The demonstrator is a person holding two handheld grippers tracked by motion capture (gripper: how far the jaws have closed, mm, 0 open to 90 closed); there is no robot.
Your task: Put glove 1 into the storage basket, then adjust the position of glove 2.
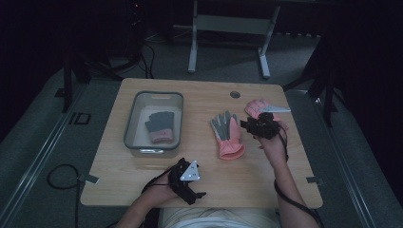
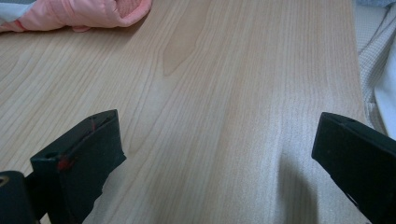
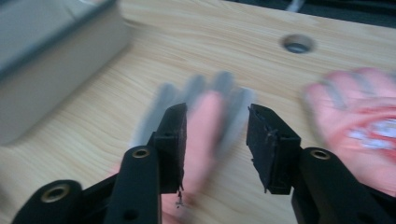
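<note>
A pink glove with grey fingers (image 1: 227,135) lies palm down at the table's middle. My right gripper (image 1: 246,125) hovers just right of it, and in the right gripper view it (image 3: 217,116) stands open above that blurred glove (image 3: 205,107), holding nothing. A second pink glove (image 1: 256,107) lies behind the right gripper, also seen at the right (image 3: 359,121). A third, grey and pink glove (image 1: 159,127) rests inside the grey bin (image 1: 130,124). Near the front edge my left gripper (image 1: 195,192) is wide open (image 2: 215,154) over bare wood, the pink glove's cuff (image 2: 84,14) far ahead of it.
A round cable hole (image 1: 235,94) sits at the table's back, also visible from the right gripper (image 3: 297,44). The bin's wall (image 3: 46,60) is left of the right gripper. The person's light clothing (image 2: 378,70) borders the table's front edge. Bare wood lies between bin and gloves.
</note>
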